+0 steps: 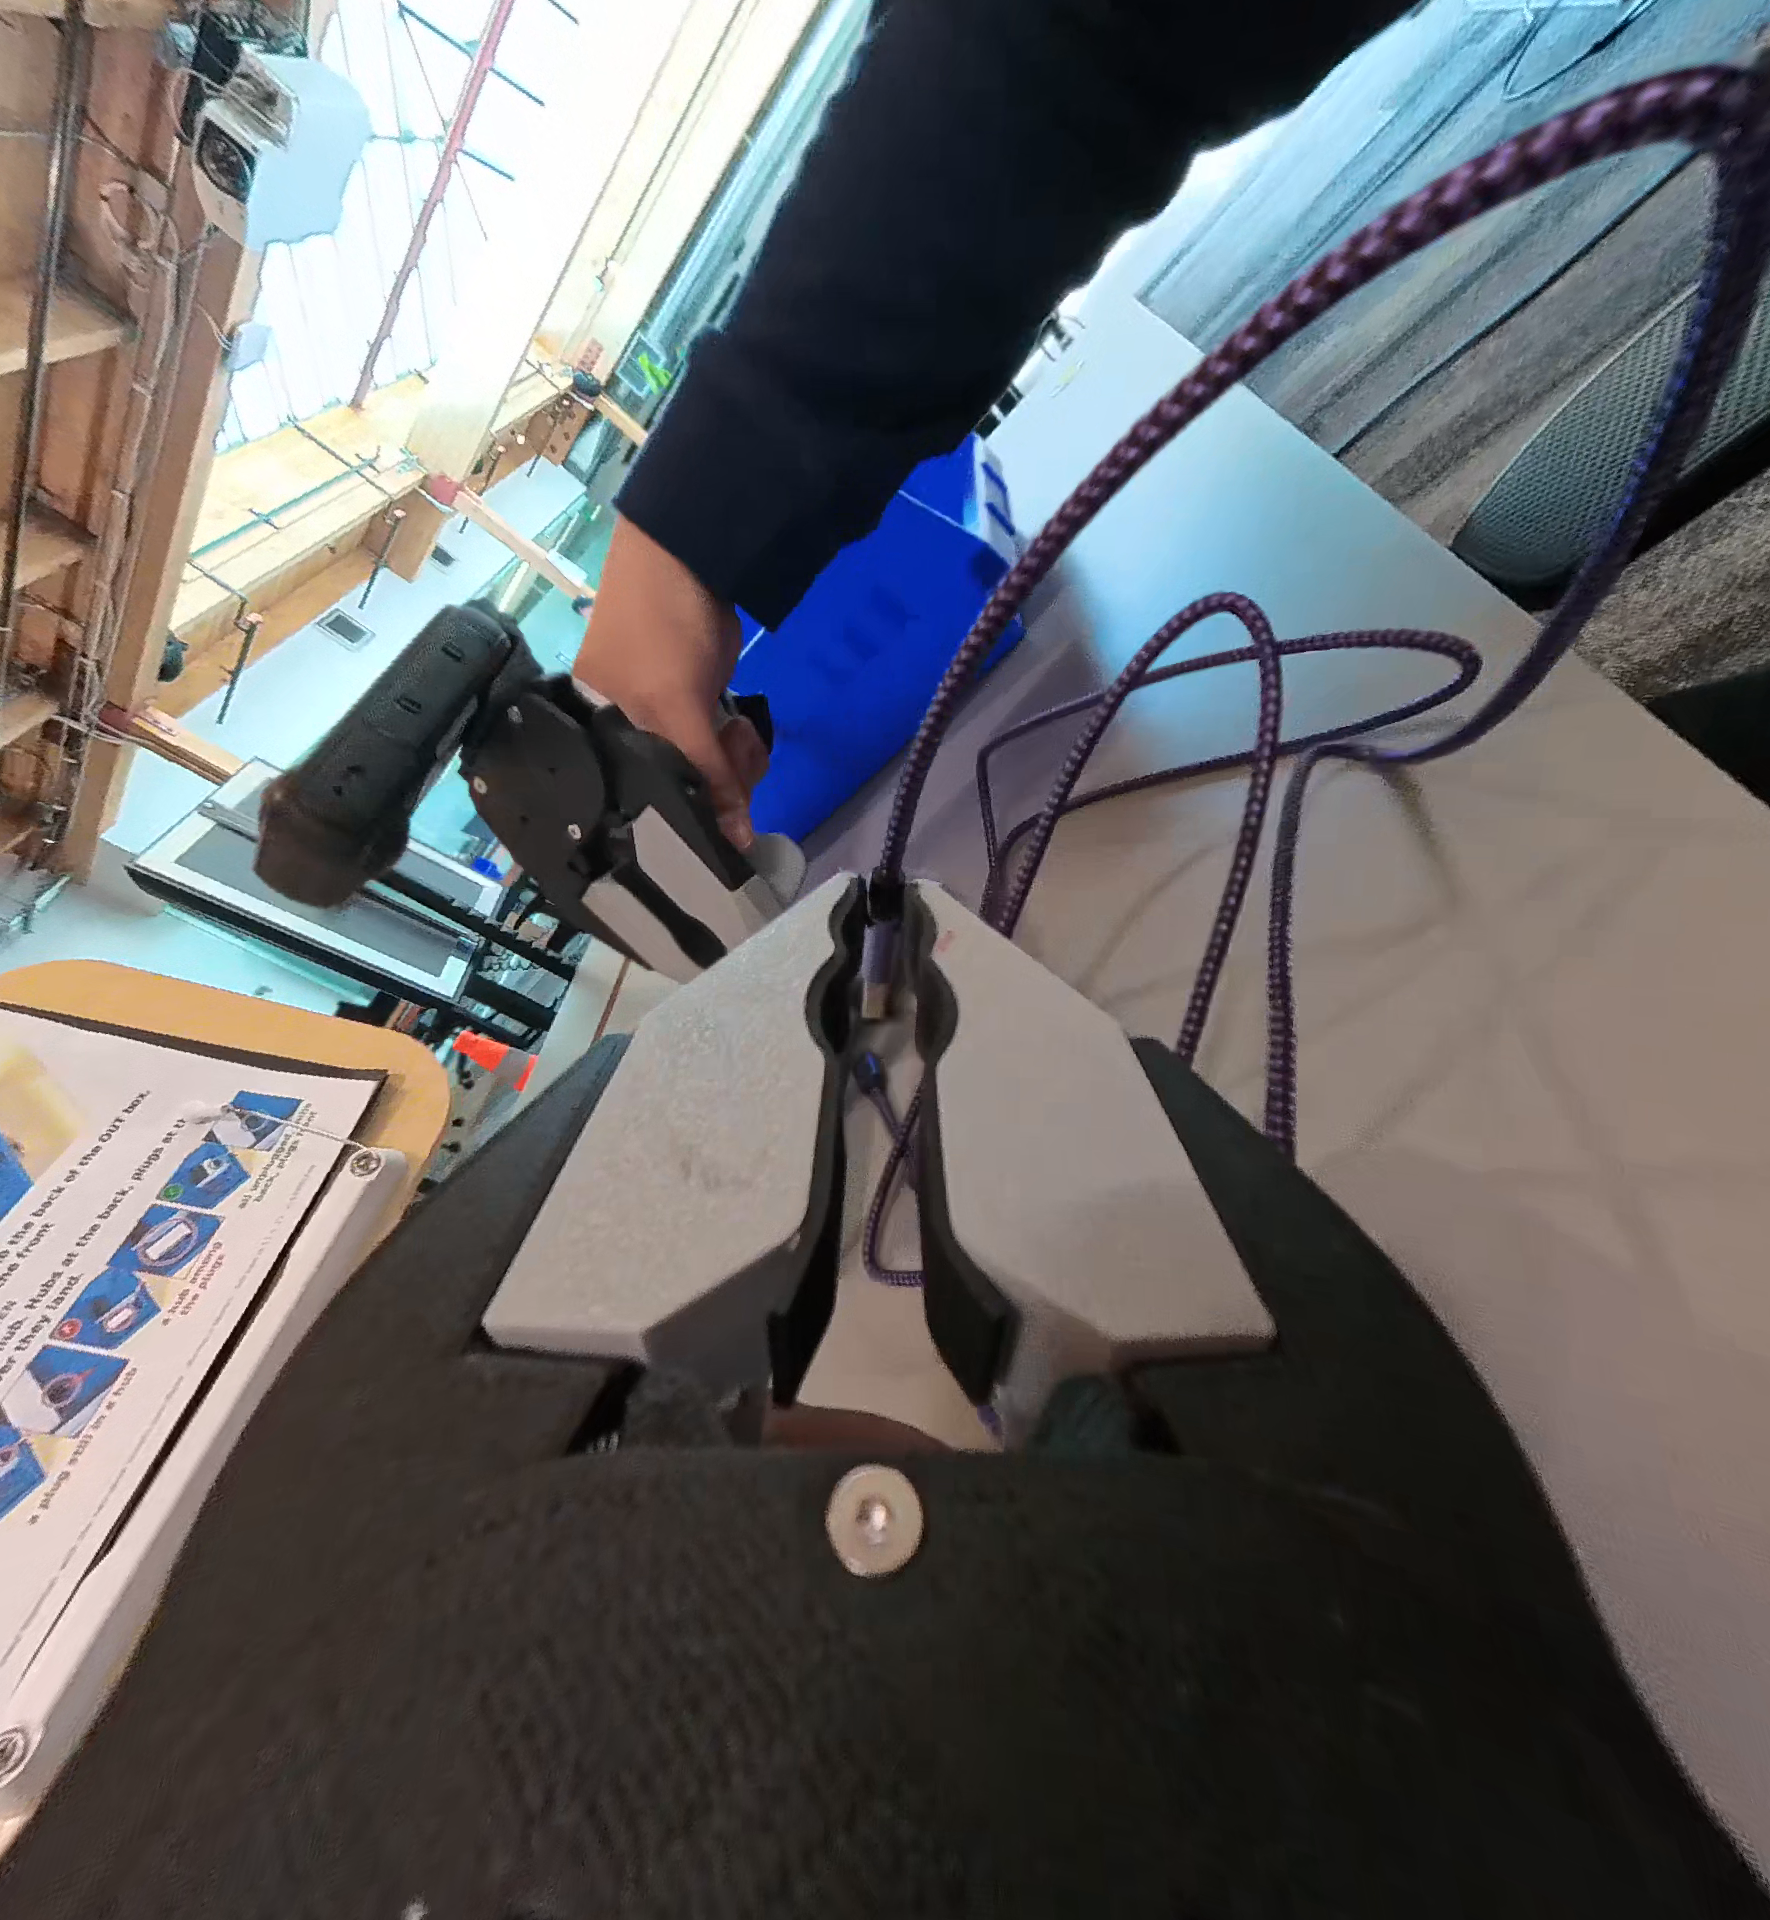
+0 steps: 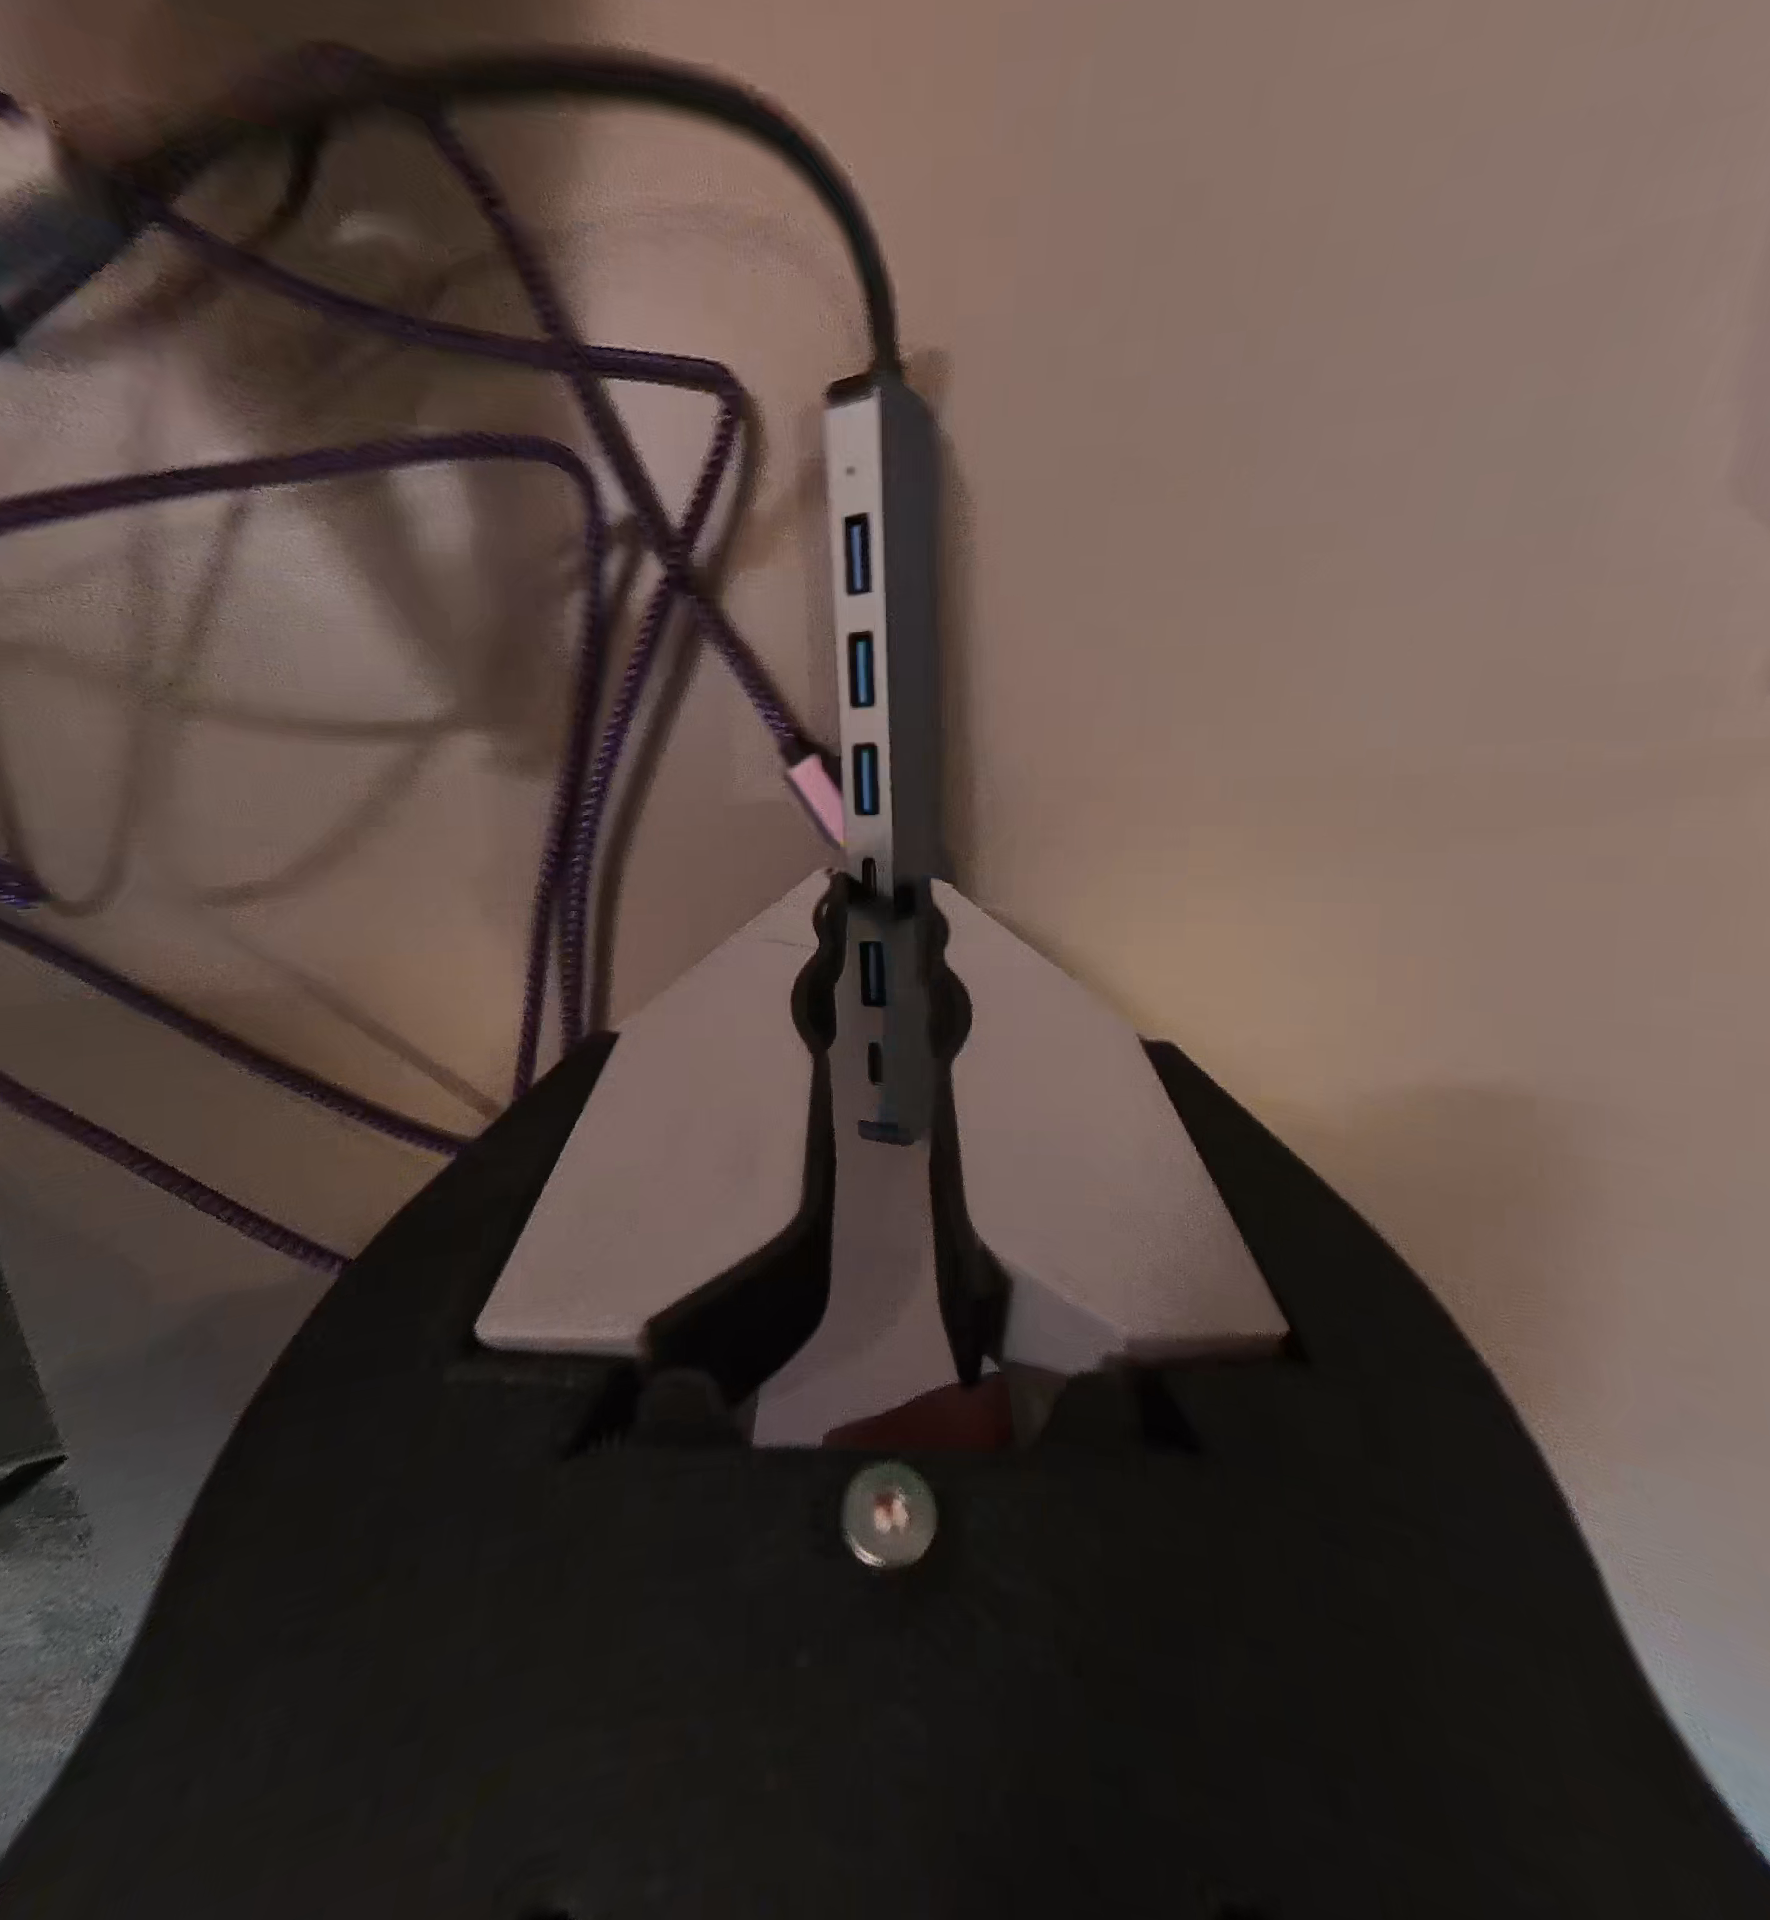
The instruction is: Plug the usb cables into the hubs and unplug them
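My left gripper [image 1: 881, 914] is shut on the plug [image 1: 876, 971] of a purple braided USB cable [image 1: 1276, 343], which arcs up and away and coils on the white table [image 1: 1483, 1039]. My right gripper [image 2: 876, 894] is shut on the near end of a grey USB hub [image 2: 876, 623] with several blue ports and a black lead [image 2: 839, 177]. The hub stands on edge, pointing away. A pink-sleeved plug [image 2: 816, 795] of a purple cable [image 2: 341, 478] lies against the hub's left side near a port. The right gripper [image 1: 746, 914] also shows in the left wrist view, held by a hand [image 1: 673, 665].
A blue bin [image 1: 860, 665] stands on the table behind the hand. A printed instruction sheet on a board [image 1: 133, 1247] lies at the left. Purple cable loops [image 2: 185, 727] cover the table left of the hub. A dark-sleeved arm [image 1: 964, 208] reaches across. Across from one pair of fingers to the other is roughly 15 cm.
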`<action>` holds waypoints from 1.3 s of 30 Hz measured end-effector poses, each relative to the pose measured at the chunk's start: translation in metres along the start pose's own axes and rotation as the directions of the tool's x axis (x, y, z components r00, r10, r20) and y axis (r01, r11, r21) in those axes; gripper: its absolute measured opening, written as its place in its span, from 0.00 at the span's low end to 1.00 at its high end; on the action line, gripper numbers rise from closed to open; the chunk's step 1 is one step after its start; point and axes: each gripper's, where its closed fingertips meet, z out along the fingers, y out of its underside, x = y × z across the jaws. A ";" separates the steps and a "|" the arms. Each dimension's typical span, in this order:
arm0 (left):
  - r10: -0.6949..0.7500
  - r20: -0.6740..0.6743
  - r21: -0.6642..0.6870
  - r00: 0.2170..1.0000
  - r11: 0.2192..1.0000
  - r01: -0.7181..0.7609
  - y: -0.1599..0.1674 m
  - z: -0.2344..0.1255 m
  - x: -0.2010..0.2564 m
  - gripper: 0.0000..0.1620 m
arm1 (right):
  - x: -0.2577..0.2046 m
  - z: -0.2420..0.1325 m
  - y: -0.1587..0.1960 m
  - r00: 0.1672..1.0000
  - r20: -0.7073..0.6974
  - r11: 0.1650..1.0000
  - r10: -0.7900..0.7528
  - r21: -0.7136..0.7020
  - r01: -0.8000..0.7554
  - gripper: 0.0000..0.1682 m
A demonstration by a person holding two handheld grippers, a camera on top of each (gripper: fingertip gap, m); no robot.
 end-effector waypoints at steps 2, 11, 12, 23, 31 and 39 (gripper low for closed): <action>-0.003 0.003 -0.007 1.000 1.000 0.003 0.002 0.001 0.000 0.02 | -0.011 0.002 -0.005 1.000 0.005 0.999 0.009 0.038 -0.009 0.05; -0.019 0.033 -0.035 0.999 0.999 0.020 0.012 0.003 -0.004 0.02 | -0.025 0.007 -0.021 0.986 -0.127 0.975 0.110 0.205 -0.083 0.05; -0.024 0.037 -0.036 0.999 0.999 0.025 0.013 0.004 -0.005 0.02 | -0.024 0.007 -0.022 0.984 -0.118 0.969 0.130 0.225 -0.101 0.05; -0.175 0.208 0.124 0.962 0.981 0.151 -0.009 -0.024 -0.056 0.02 | -0.017 0.022 -0.015 0.971 -0.075 0.928 0.229 0.319 -0.194 0.08; -0.257 0.198 0.243 0.946 0.948 0.207 -0.033 -0.029 -0.064 0.02 | -0.006 -0.037 -0.009 0.884 -0.459 0.991 0.094 0.131 -0.037 0.04; -0.270 0.269 0.247 0.924 0.947 0.205 -0.039 -0.032 -0.077 0.02 | -0.013 -0.045 0.003 0.798 -0.602 0.995 -0.032 -0.095 -0.032 0.05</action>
